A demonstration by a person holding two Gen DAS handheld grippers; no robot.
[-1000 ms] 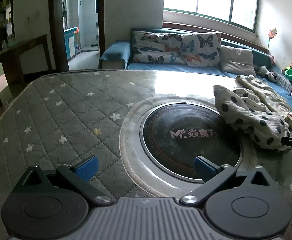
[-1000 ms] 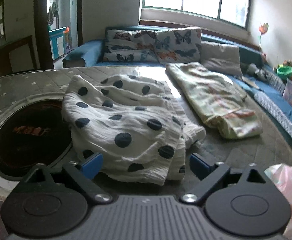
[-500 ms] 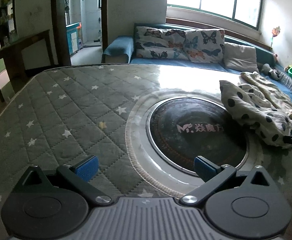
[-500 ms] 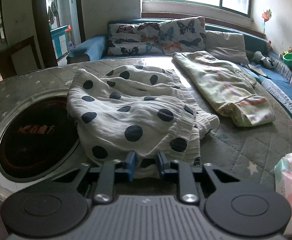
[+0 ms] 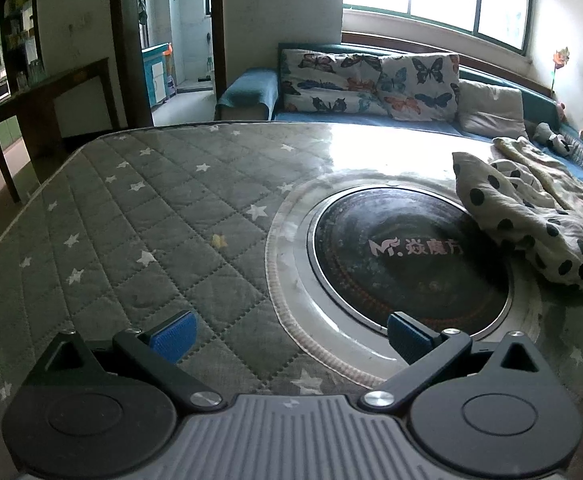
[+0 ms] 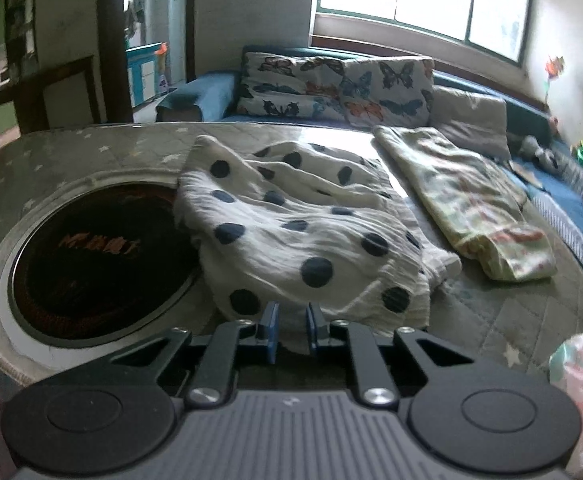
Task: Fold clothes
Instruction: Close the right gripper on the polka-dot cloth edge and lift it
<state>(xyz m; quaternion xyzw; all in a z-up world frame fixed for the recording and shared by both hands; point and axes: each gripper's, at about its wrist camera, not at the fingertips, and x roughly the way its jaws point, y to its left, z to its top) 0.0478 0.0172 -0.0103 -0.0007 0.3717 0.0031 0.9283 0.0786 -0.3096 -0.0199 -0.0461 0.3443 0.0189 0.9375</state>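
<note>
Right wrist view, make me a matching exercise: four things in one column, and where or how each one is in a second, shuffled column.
Things:
1. polka-dot cloth
2. floral cloth
3. right gripper
4. left gripper

States:
A. open over the quilted cover
B. folded, lying right of the dotted one
C. shut on a hem
D. crumpled, overlapping the dark round plate

Pairs: 1-D, 2-B, 3-C, 4-A

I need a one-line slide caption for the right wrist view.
Right gripper pinching the near hem of a polka-dot garment on a star-quilted table.
</note>
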